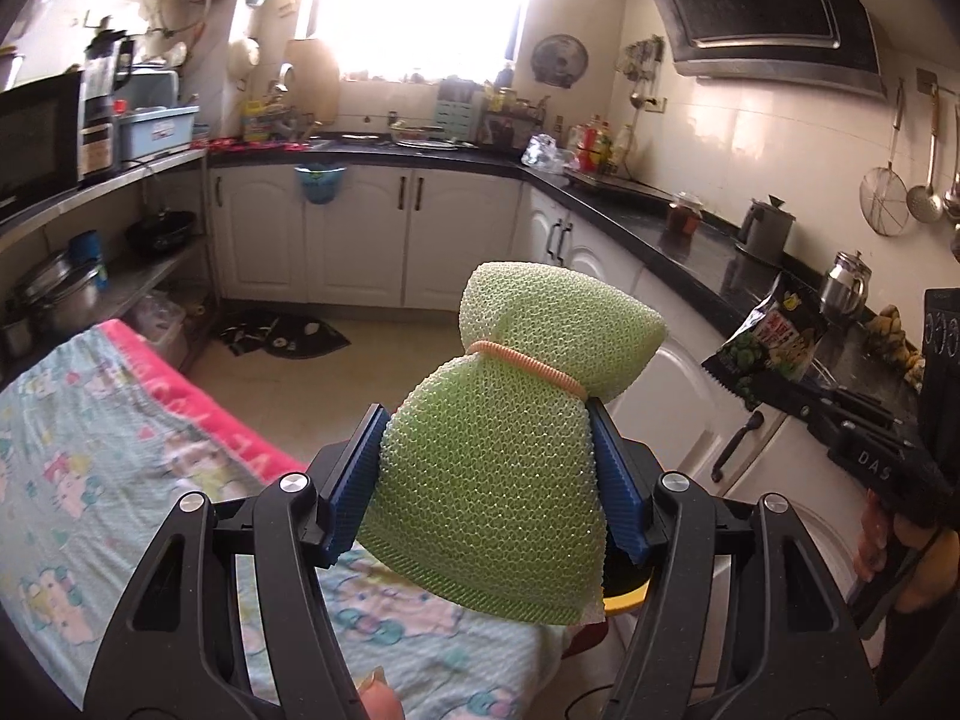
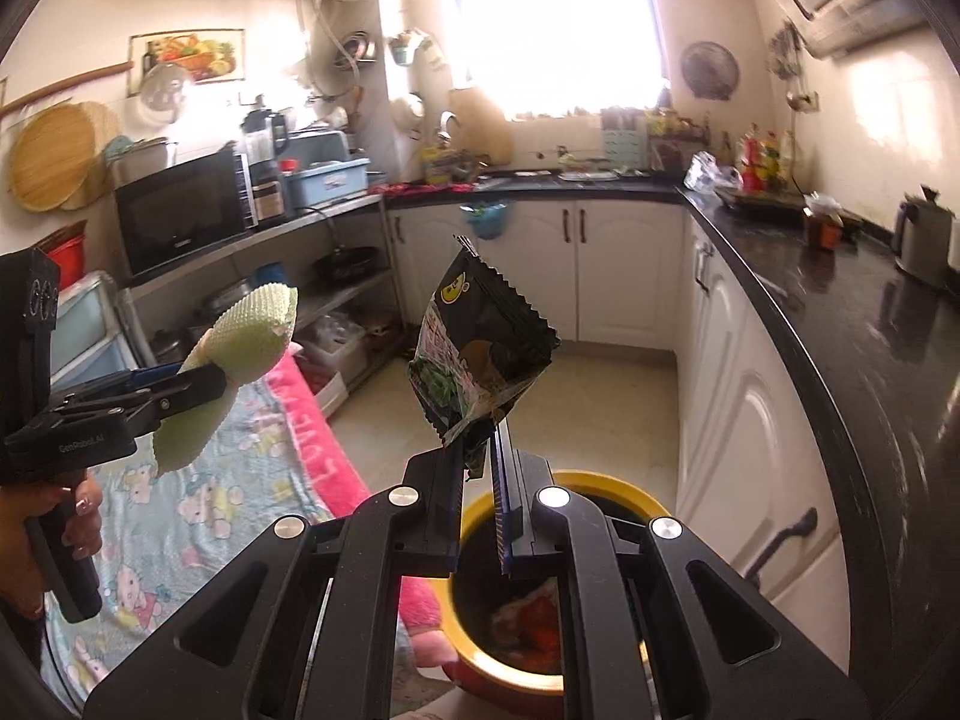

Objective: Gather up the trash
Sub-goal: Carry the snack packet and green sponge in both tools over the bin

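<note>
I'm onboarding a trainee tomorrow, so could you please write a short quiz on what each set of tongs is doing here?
1. True or false: the left tongs are shut on a green foam fruit net.
2. What do the right tongs hold? A) a banana B) a dark snack packet C) a spoon
3. Fill in: below the right tongs stands a bin with a ____ rim.

Key
1. True; a peach rubber band cinches the net.
2. B, the dark snack packet.
3. Yellow: the yellow-rimmed bin, with trash inside.
</note>
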`<control>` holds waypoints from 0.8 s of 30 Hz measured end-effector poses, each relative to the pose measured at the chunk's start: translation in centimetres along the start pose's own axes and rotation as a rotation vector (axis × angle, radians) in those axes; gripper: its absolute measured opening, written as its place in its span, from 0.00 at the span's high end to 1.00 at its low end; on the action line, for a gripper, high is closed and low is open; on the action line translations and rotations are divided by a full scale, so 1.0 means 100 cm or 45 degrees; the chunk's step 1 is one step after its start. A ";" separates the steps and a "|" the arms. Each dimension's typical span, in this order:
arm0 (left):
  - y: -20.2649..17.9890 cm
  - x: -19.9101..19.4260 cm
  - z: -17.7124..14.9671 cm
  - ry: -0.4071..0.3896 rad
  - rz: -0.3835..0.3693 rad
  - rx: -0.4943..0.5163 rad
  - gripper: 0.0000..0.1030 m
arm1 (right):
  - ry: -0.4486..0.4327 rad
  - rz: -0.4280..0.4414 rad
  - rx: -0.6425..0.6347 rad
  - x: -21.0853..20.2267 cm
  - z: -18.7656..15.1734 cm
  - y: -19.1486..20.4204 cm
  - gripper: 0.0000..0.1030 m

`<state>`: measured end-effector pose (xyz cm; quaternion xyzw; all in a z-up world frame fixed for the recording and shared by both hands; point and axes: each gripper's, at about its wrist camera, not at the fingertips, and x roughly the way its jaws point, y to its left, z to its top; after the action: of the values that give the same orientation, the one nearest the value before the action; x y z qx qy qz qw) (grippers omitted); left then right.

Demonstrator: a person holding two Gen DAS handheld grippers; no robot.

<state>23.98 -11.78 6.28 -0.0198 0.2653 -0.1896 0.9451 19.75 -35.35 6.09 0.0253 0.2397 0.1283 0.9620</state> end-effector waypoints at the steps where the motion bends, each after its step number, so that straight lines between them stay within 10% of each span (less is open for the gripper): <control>1: -0.005 0.009 0.001 0.012 -0.012 0.008 0.45 | 0.008 -0.012 0.009 0.002 -0.002 -0.004 0.92; 24: -0.041 0.152 -0.038 0.338 -0.155 -0.012 0.43 | 0.366 -0.118 0.195 0.089 -0.078 -0.071 0.91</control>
<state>32.57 -20.93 -3.86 -0.0150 0.3870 -0.2463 0.8884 25.31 -40.06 -5.63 0.0688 0.3849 0.0675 0.9179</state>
